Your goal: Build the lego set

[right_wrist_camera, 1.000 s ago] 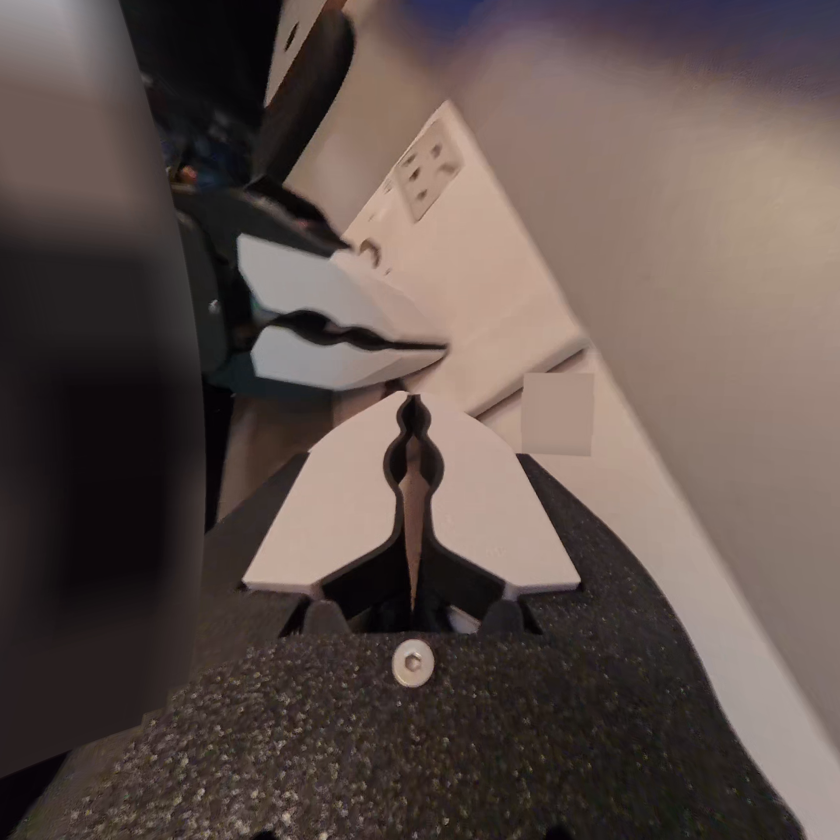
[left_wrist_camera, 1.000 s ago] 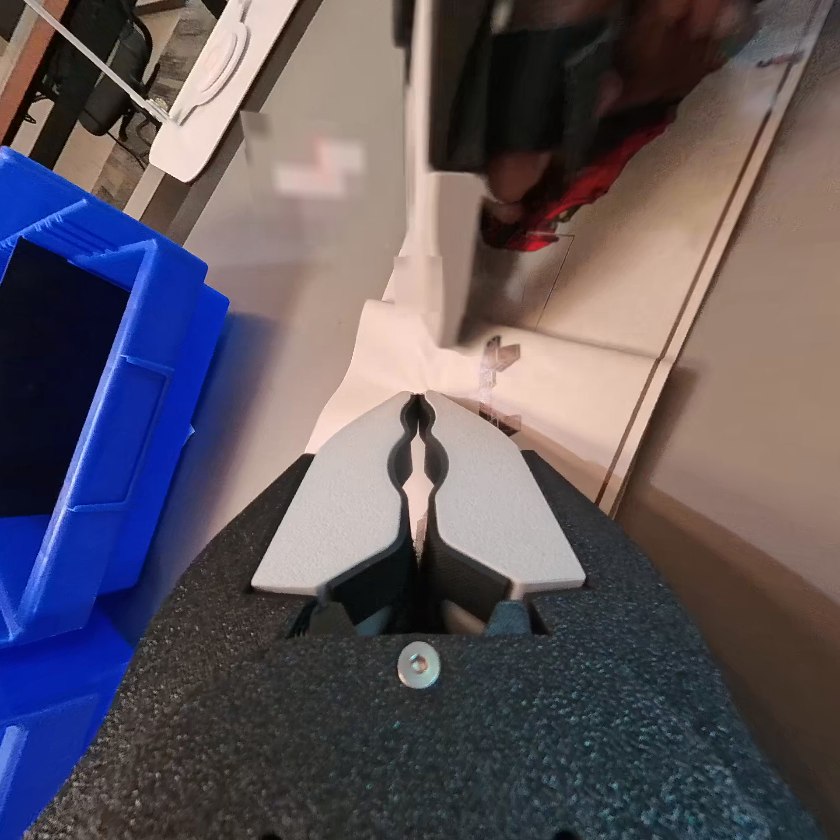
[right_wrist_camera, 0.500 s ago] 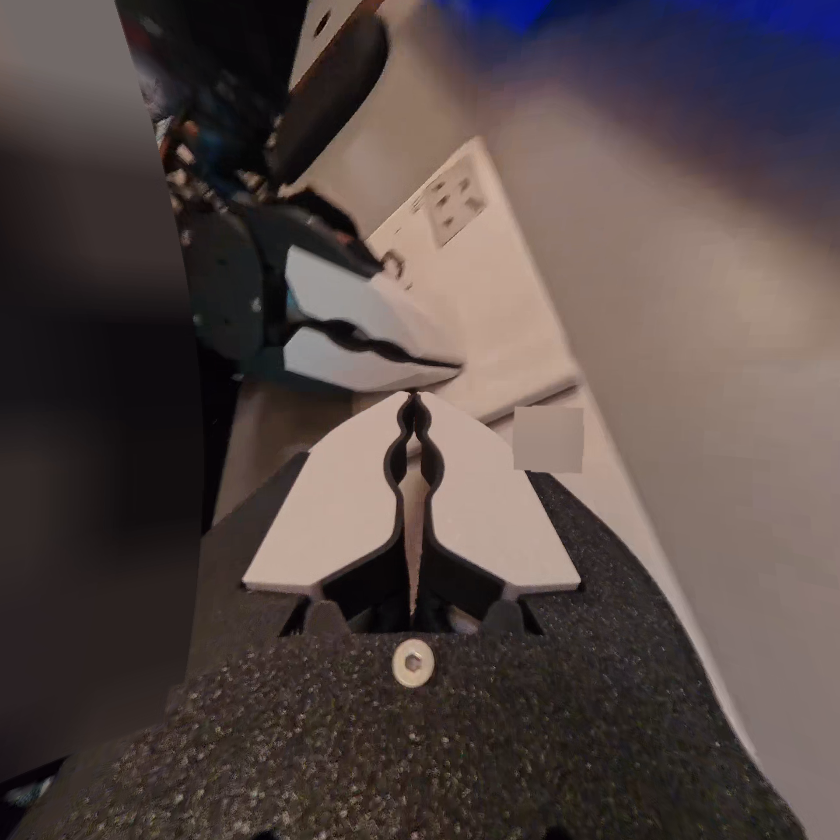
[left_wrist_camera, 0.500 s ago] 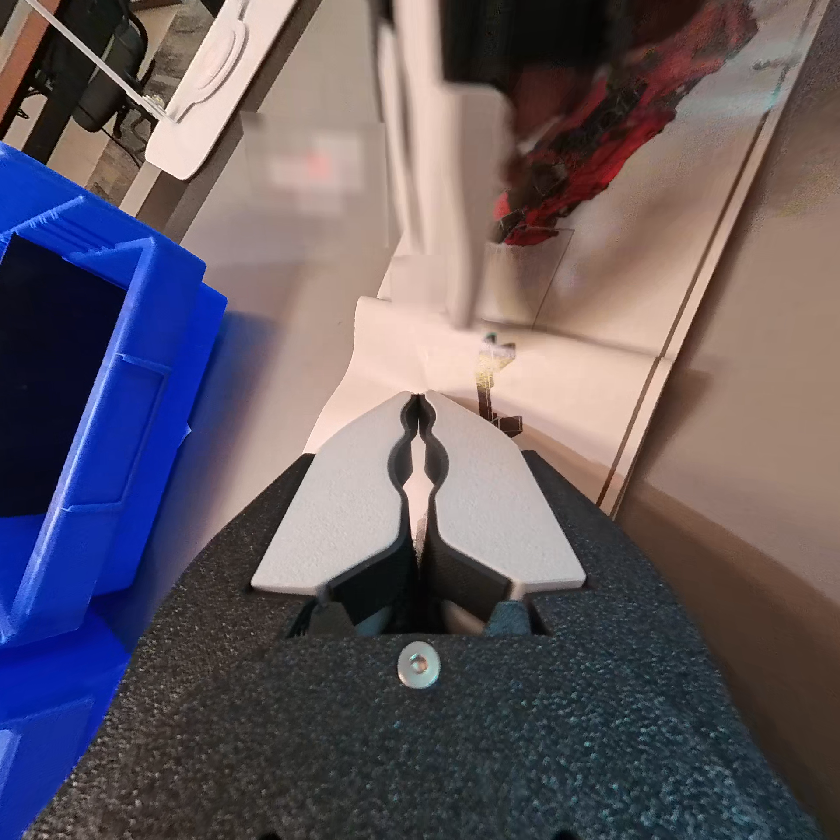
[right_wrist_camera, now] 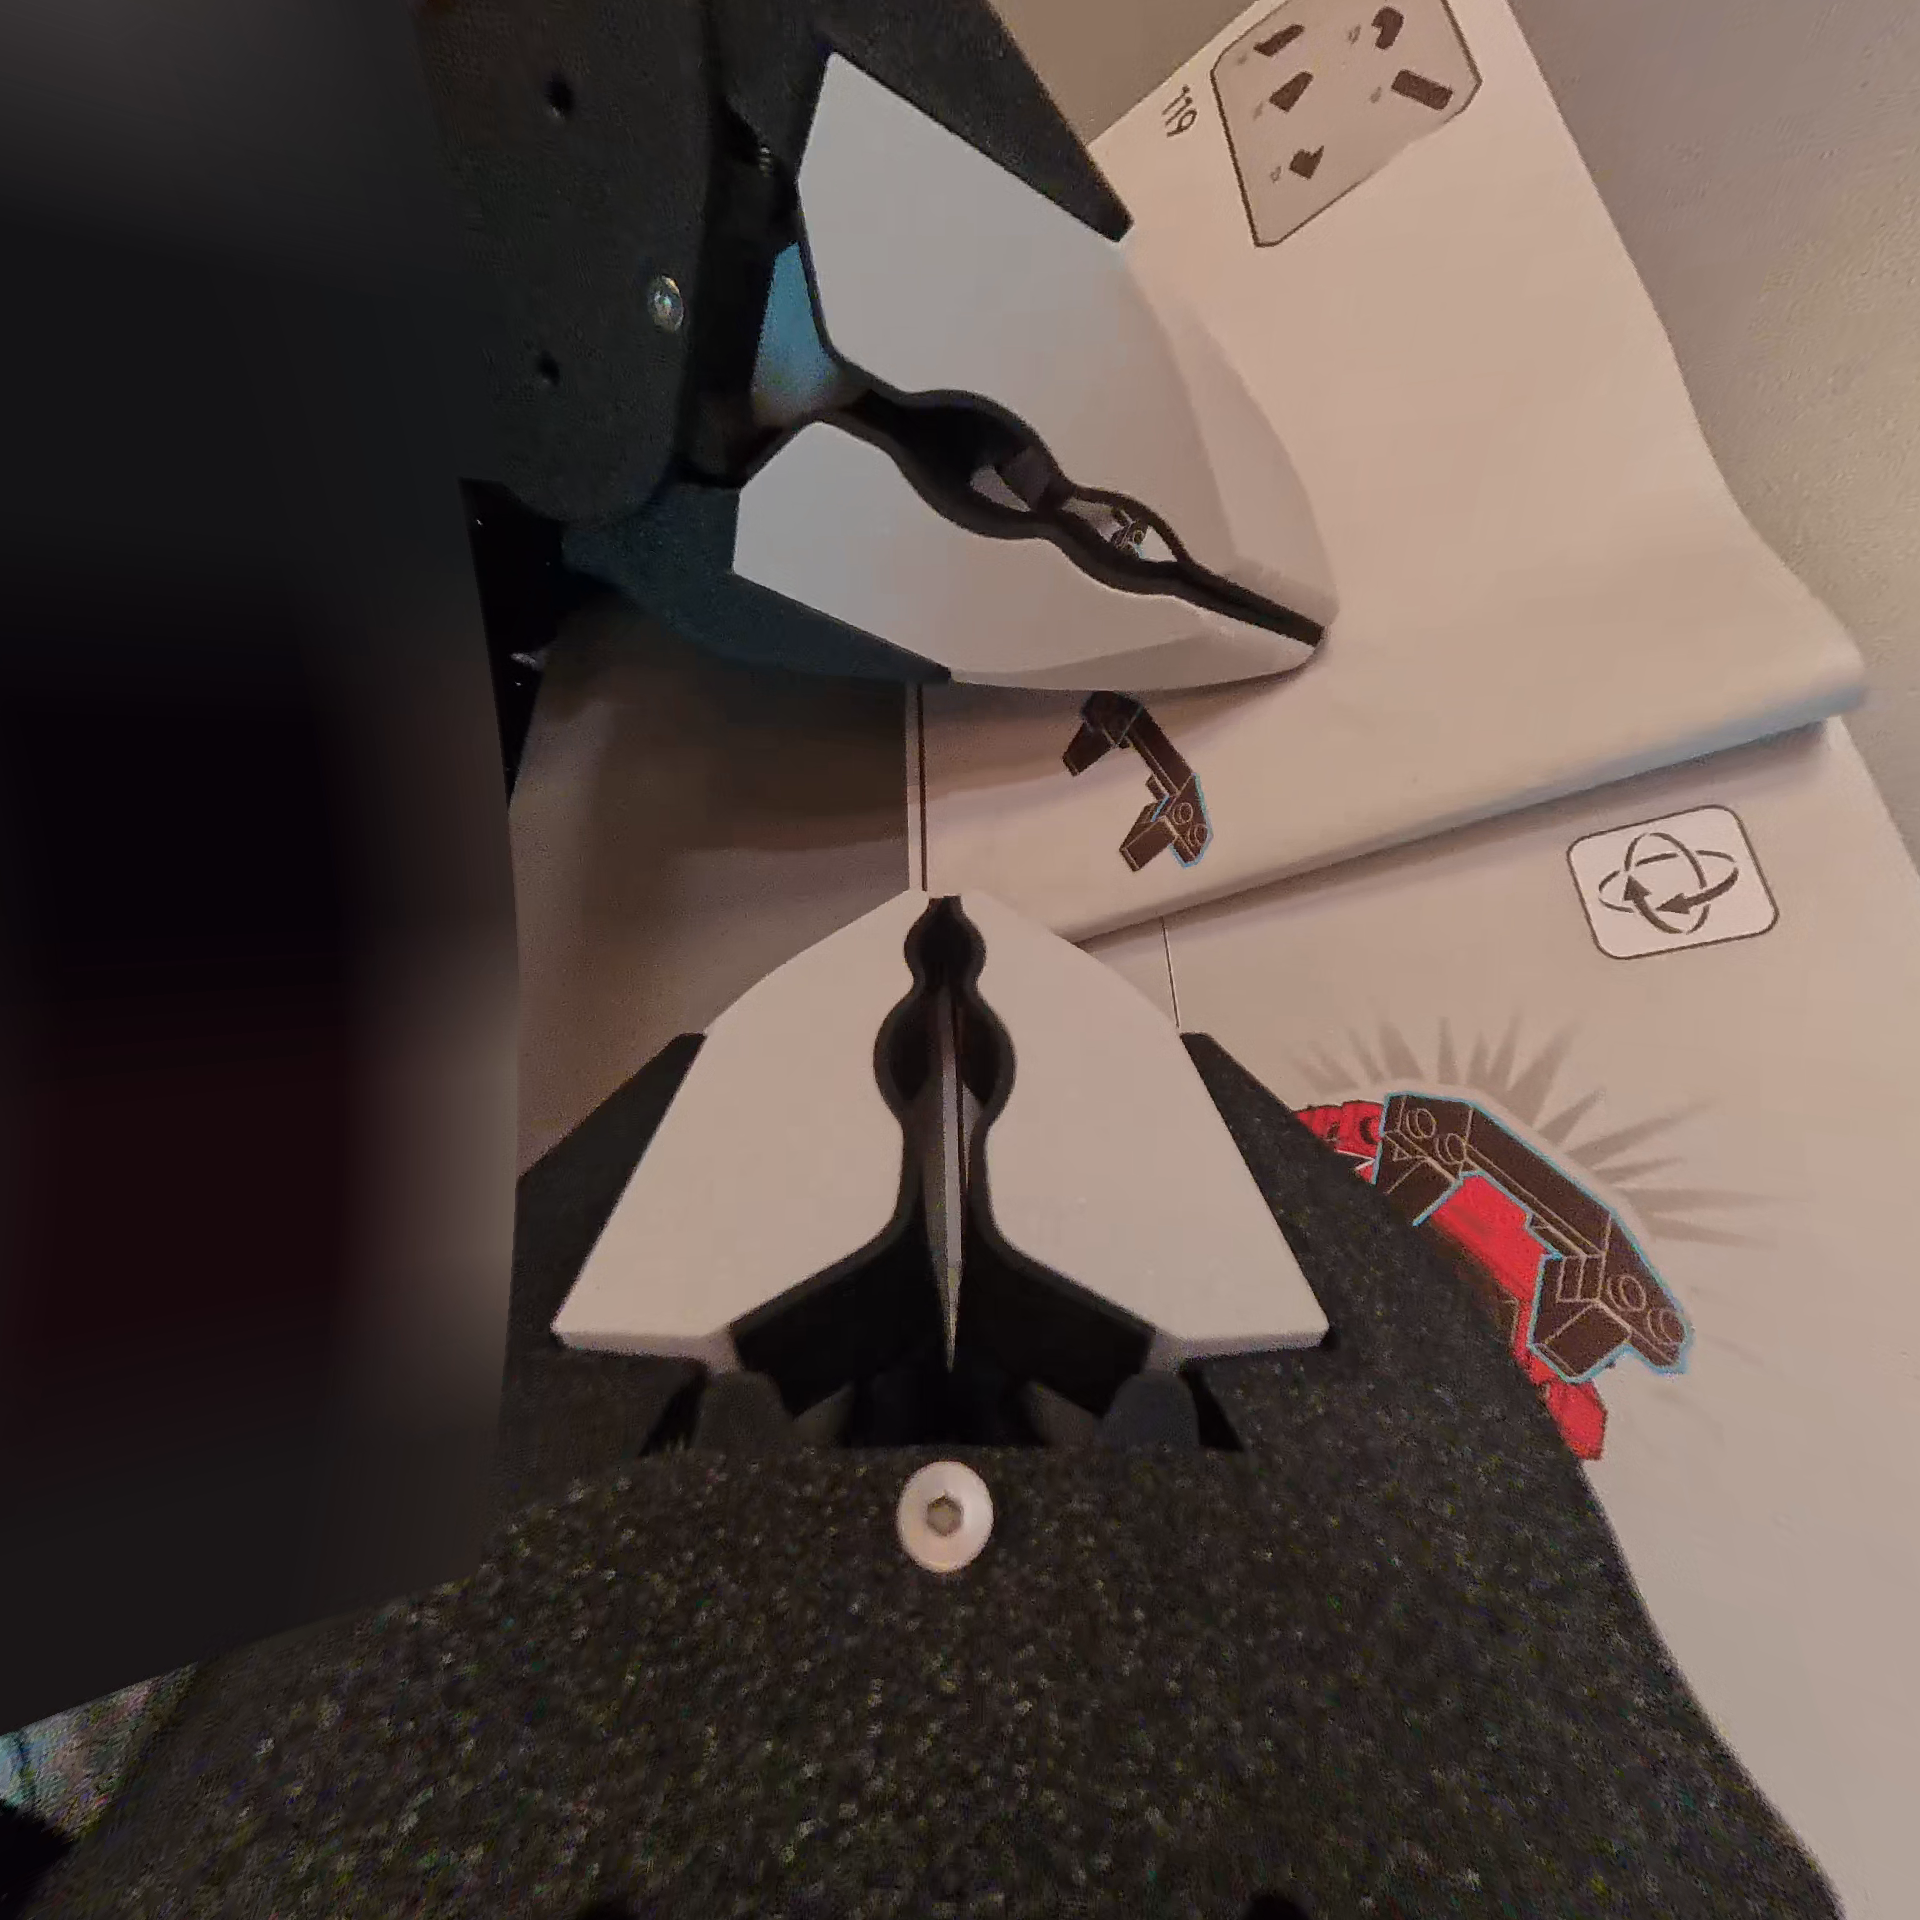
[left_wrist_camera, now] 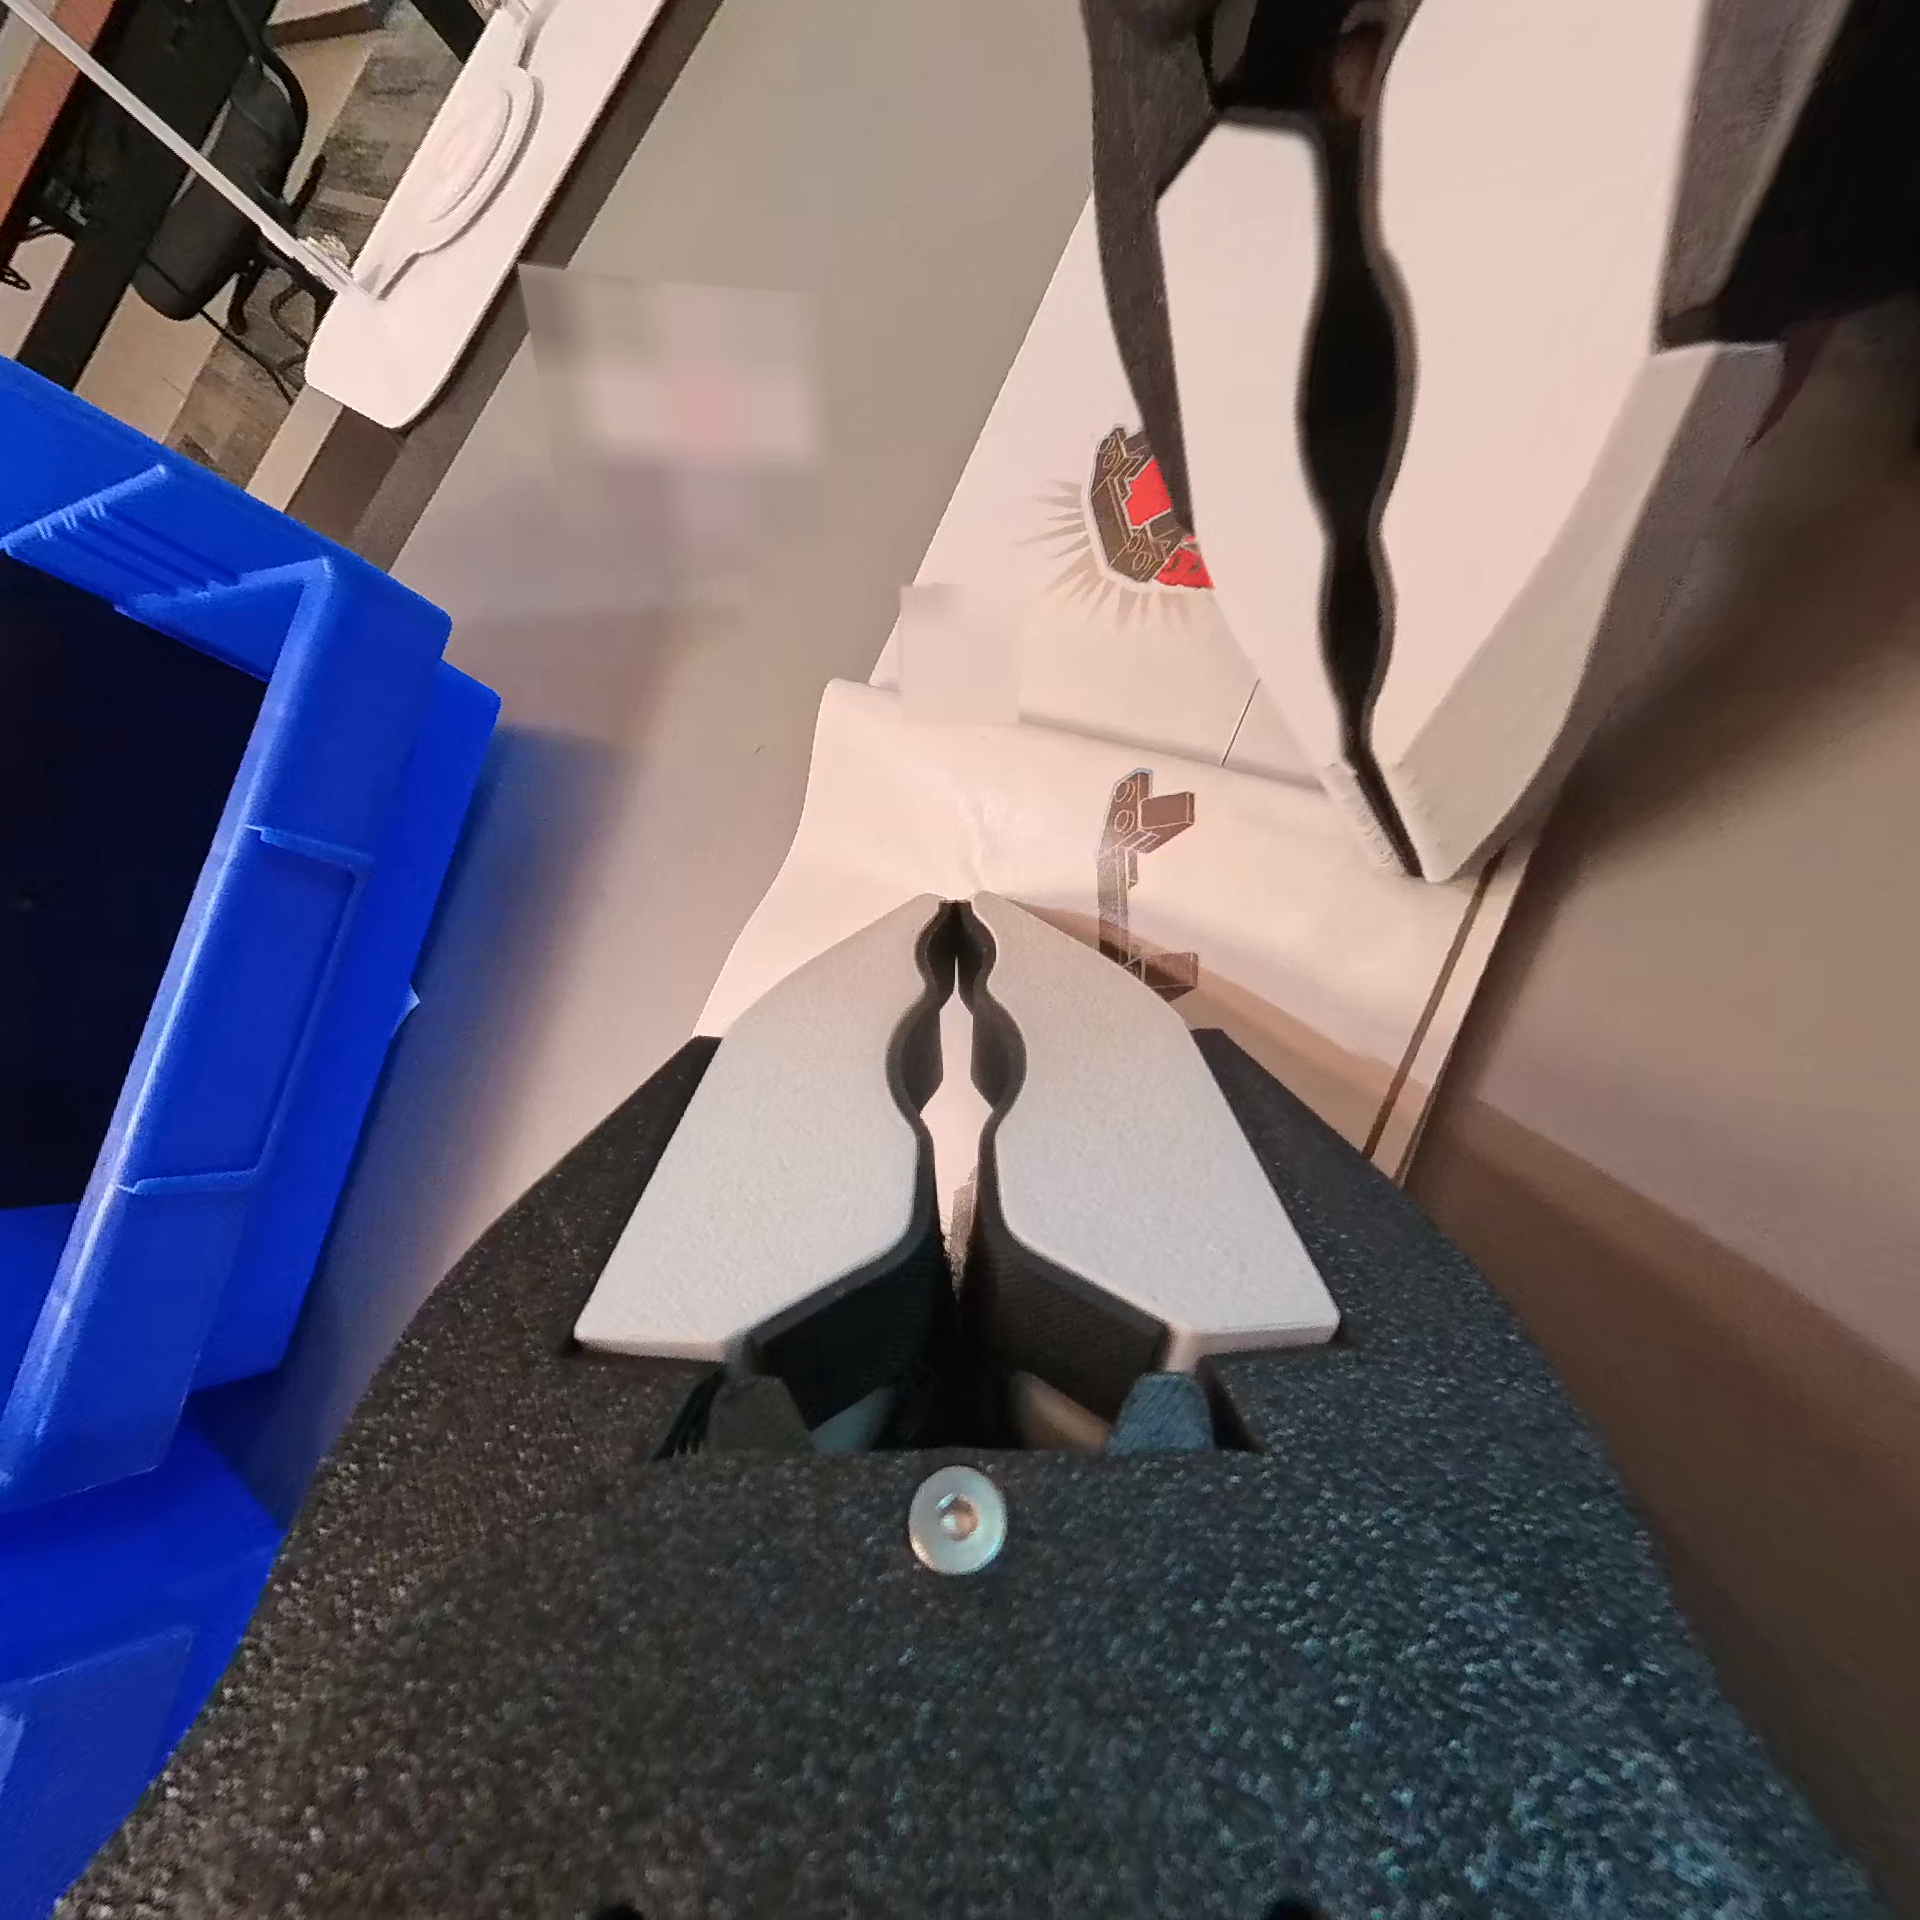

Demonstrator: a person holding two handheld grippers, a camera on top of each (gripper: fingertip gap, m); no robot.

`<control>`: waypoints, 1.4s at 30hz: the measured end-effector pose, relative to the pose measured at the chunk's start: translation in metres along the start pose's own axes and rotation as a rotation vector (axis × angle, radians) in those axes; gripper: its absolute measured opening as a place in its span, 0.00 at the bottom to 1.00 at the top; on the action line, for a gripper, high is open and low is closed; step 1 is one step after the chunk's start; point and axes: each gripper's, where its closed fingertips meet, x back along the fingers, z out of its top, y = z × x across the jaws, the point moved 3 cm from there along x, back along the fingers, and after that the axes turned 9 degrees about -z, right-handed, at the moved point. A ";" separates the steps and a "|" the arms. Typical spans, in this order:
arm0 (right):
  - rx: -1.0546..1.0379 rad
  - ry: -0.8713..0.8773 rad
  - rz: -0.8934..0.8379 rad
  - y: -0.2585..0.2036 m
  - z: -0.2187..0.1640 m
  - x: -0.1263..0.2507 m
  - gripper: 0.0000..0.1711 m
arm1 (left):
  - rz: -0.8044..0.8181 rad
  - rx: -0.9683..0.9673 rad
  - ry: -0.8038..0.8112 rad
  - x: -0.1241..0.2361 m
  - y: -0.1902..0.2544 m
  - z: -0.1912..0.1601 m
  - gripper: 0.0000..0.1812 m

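An open Lego instruction booklet [left_wrist_camera: 1049,790] lies on the table, and its printed pages also show in the right wrist view [right_wrist_camera: 1455,582]. No loose bricks are in view. My left gripper [left_wrist_camera: 956,909] is shut, with its tips low on a curled booklet page. It also shows in the right wrist view [right_wrist_camera: 1309,629], tips touching that page. My right gripper [right_wrist_camera: 940,904] is shut and empty, just above the booklet's inner fold. It hangs at the upper right of the left wrist view [left_wrist_camera: 1392,831], pointing down at the page.
A blue plastic bin [left_wrist_camera: 208,935] stands close to the left of my left gripper. A white tray [left_wrist_camera: 457,187] lies at the far left edge of the grey-beige table [left_wrist_camera: 1714,935]. A dark blurred patch fills the left of the right wrist view. There is about 7 cm between the tips of the two grippers.
My right gripper has swung down over the booklet, so the printed pages now fill its view. My left gripper has hardly moved. Both stay shut.
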 end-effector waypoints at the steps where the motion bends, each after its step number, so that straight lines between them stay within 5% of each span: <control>1: 0.036 0.002 -0.034 -0.001 0.000 0.001 0.00 | 0.000 -0.001 0.000 0.000 0.000 0.000 0.00; 5: 0.178 -0.032 -0.283 -0.001 0.002 0.025 0.00 | 0.010 -0.014 0.001 0.001 -0.001 0.000 0.00; 6: 0.171 -0.015 -0.348 0.002 0.002 0.037 0.27 | 0.010 -0.018 0.002 0.001 -0.001 -0.001 0.00; 8: 0.117 -0.057 -0.483 0.012 -0.010 0.061 0.39 | 0.008 -0.017 0.004 0.001 -0.002 -0.001 0.00; 11: 0.091 -0.106 -0.638 0.023 -0.027 0.079 0.31 | 0.020 -0.037 0.005 0.002 -0.001 -0.001 0.00; 13: 0.069 -0.285 -0.744 0.037 -0.052 0.081 0.36 | 0.024 -0.034 0.011 0.003 -0.002 0.000 0.00; 14: 0.054 -0.222 -0.757 0.040 -0.047 0.081 0.34 | 0.023 -0.024 0.018 0.004 -0.003 -0.001 0.00; 24: 0.177 -0.199 -0.654 0.078 -0.015 0.075 0.35 | 0.062 0.104 -0.023 0.011 -0.022 -0.017 0.00; 25: 0.129 -0.203 -0.655 0.079 -0.014 0.076 0.43 | 0.059 0.127 -0.019 0.012 -0.024 -0.018 0.00; 30: -0.162 -0.060 -0.723 0.001 -0.019 0.107 0.74 | 0.109 0.236 0.058 0.042 -0.029 -0.012 0.00; 32: -0.294 -0.029 -0.825 -0.041 -0.039 0.116 0.76 | 0.100 0.284 0.175 0.060 -0.023 -0.001 0.07; 36: -0.547 -0.036 -0.930 -0.105 -0.078 0.085 0.74 | 0.077 0.279 0.302 0.074 -0.001 0.002 0.07; 42: -0.652 -0.144 -0.990 -0.117 -0.085 0.040 0.67 | 0.032 0.276 0.369 0.079 0.003 -0.002 0.07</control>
